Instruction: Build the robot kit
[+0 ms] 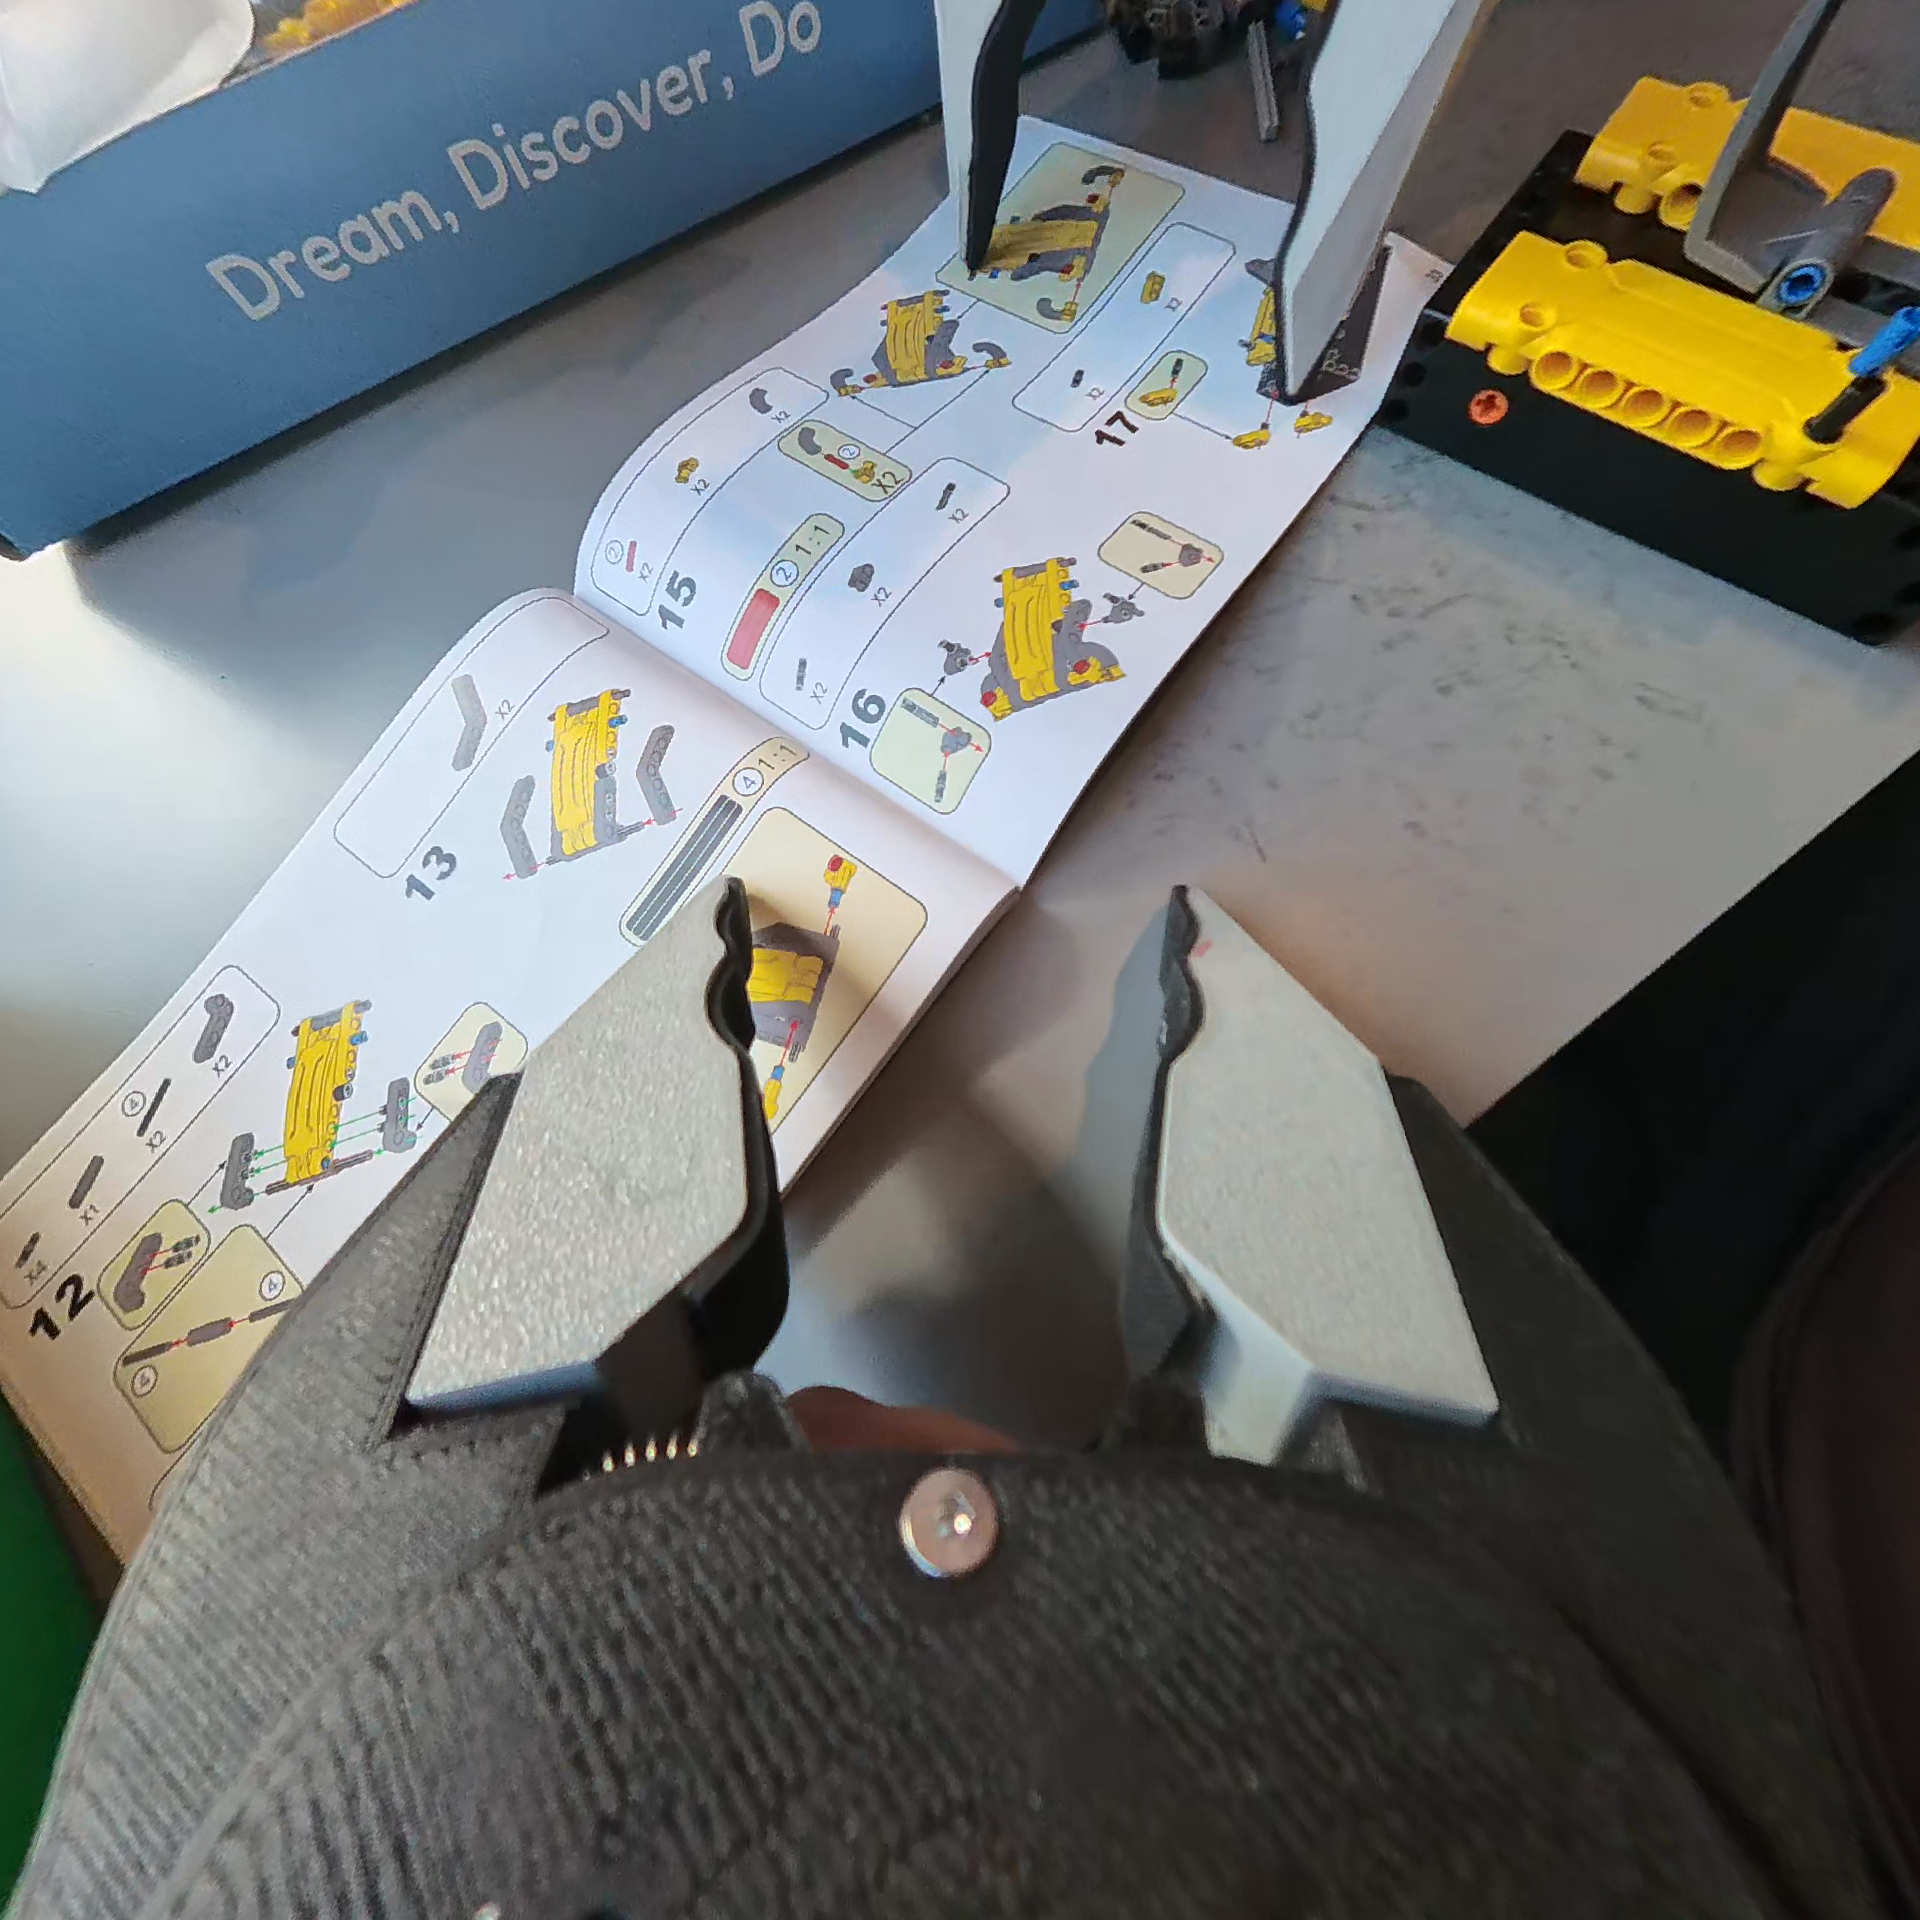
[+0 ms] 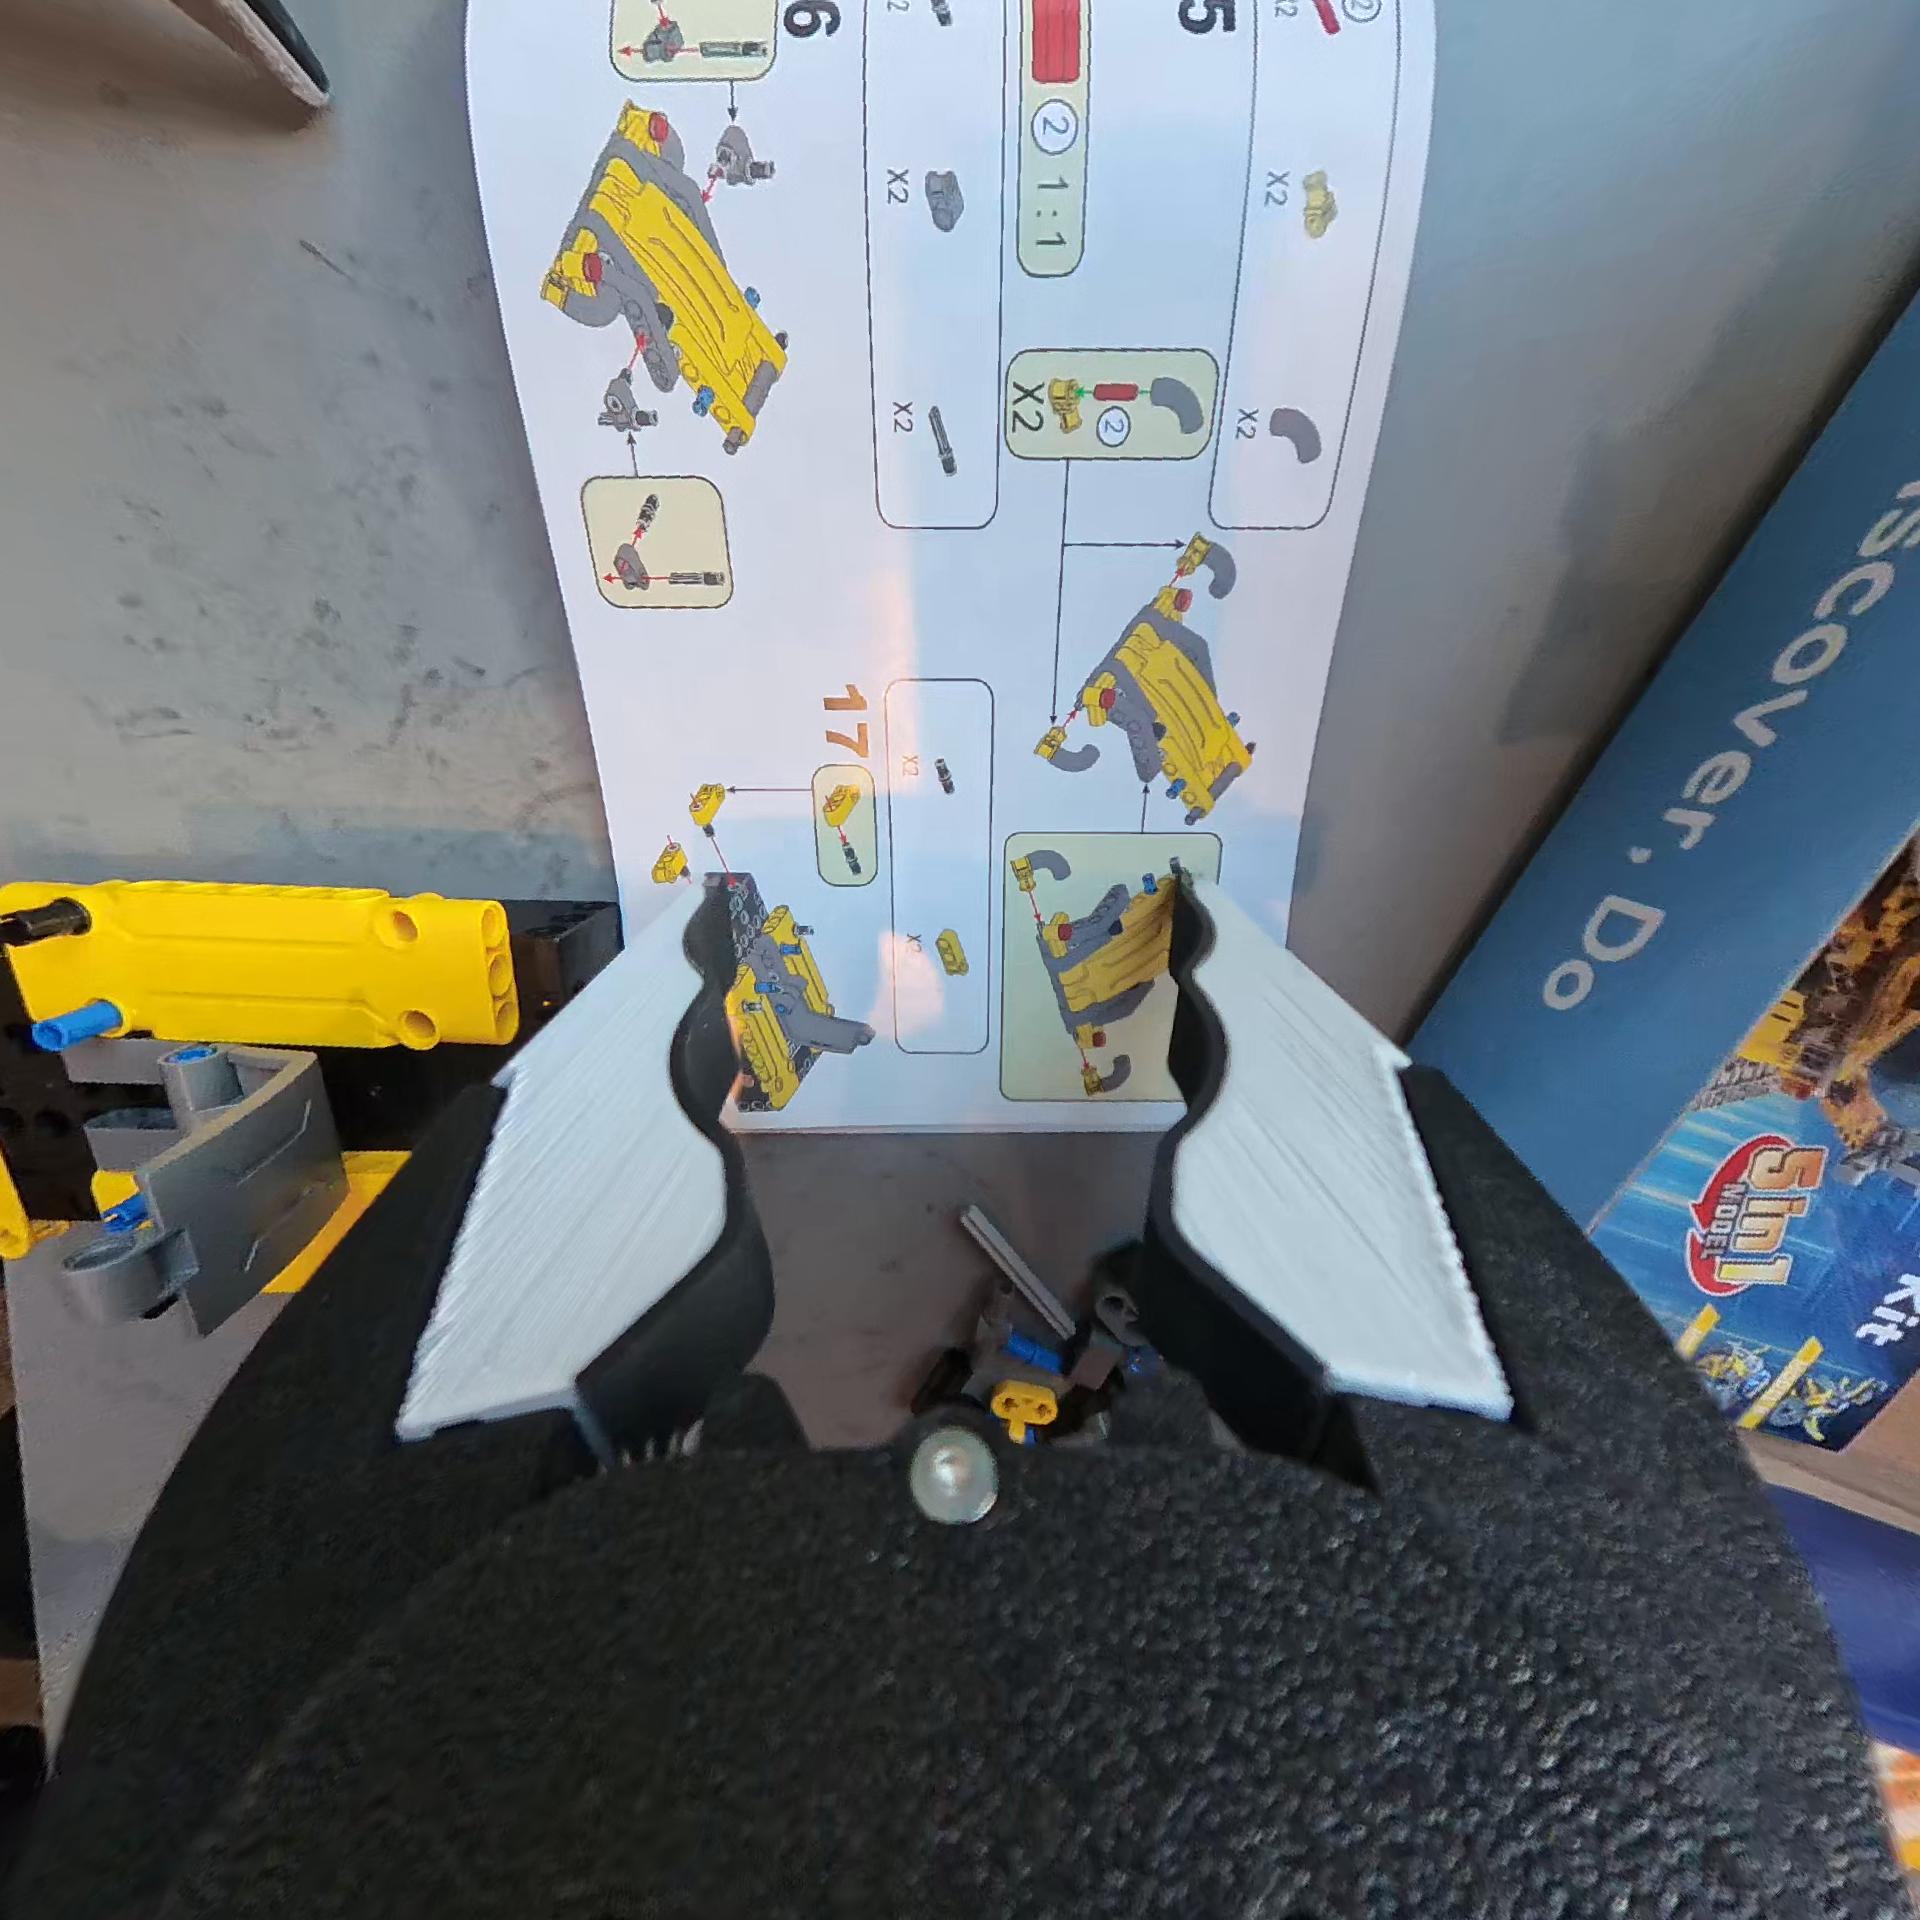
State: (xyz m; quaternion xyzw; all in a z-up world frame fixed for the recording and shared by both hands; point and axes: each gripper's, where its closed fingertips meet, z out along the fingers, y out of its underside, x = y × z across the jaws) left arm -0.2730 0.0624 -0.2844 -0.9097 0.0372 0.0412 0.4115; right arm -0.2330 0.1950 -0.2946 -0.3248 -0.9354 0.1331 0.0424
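We see the open instruction booklet [image 1: 727, 665] flat on the bench [image 1: 1455, 727], beside the blue box [image 1: 416, 260] | thin, limp, light paper; we judge its free edge the best hold | left tongs [image 1: 956, 935] wide apart, empty, over its near edge | right tongs [image 2: 940, 914] wide apart, empty, tips at its far page beside the yellow-and-black model [image 1: 1662, 395].

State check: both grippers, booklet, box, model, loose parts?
left gripper: open, empty, over the booklet's near edge
right gripper: open, empty, tips at the booklet's far end
instruction booklet: open, flat on table
blue box: lying beside booklet
yellow and black model: partly assembled
loose parts: piled on table
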